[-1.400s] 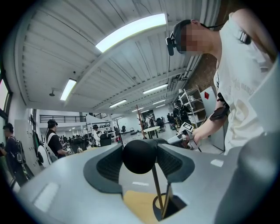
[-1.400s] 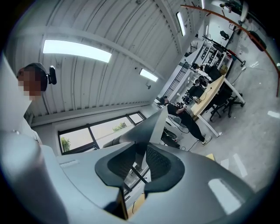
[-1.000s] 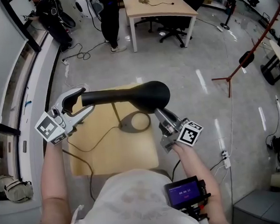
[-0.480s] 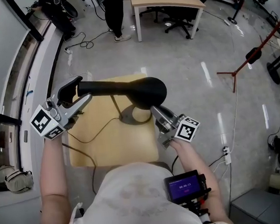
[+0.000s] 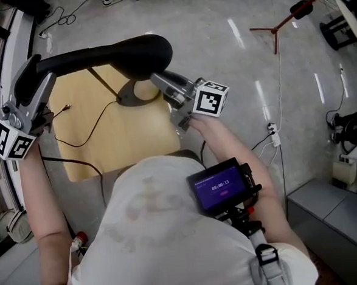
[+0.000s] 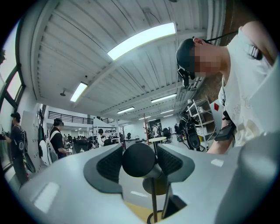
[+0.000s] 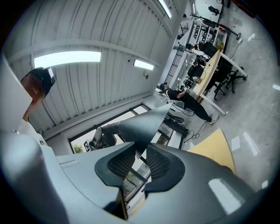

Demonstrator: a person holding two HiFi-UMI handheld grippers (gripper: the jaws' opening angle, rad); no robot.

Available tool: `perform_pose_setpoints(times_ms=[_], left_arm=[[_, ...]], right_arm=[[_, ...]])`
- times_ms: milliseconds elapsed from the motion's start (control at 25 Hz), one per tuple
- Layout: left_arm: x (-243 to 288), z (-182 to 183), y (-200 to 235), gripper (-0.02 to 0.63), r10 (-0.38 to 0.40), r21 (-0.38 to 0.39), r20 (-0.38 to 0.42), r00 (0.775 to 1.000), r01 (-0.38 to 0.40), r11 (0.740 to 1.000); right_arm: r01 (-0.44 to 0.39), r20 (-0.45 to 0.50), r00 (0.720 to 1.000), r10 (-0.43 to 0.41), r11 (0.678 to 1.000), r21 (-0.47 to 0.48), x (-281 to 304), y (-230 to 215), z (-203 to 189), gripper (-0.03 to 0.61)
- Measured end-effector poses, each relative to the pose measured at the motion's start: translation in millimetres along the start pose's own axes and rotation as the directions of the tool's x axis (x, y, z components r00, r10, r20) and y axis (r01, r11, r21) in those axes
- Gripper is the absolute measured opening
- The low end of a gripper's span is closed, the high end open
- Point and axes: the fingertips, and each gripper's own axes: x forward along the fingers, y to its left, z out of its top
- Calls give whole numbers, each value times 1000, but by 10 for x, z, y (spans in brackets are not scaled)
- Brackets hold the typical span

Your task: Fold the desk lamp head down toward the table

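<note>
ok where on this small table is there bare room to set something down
free: near right part of the light wooden table, between the black desk lamp's round base and the person's white shirt. crowded: left half, where the thin black cord loops

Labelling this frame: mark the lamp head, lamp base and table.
lamp head (image 5: pixel 137 52), head view, top of the black shade
lamp base (image 5: pixel 125 98), head view, dark left rim
table (image 5: pixel 135 133), head view, bare wooden top
</note>
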Motion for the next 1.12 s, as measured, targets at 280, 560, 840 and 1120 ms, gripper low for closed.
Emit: perform_pose_setpoints(times_ms=[280,560,840,1120], left_arm=[[40,-8,-15,241,5,5,4,1000,-5,1000],[118,39,-51,242,3,25,8,1000,-3,1000],[181,80,-101,242,2,28,16,1000,-3,1000],[204,149,-111,242,10,32,21,1000,-11,999]], right_arm=[[-8,13,1000,8,1000,10,7,-72,-51,92],[-12,-5,1000,12,999,36,-21,-73,-110,94],[-22,-7,1000,22,998,54,-55,-98,-150,94],[-33,-8,999,34,996,80,-18,-93,-197,94]])
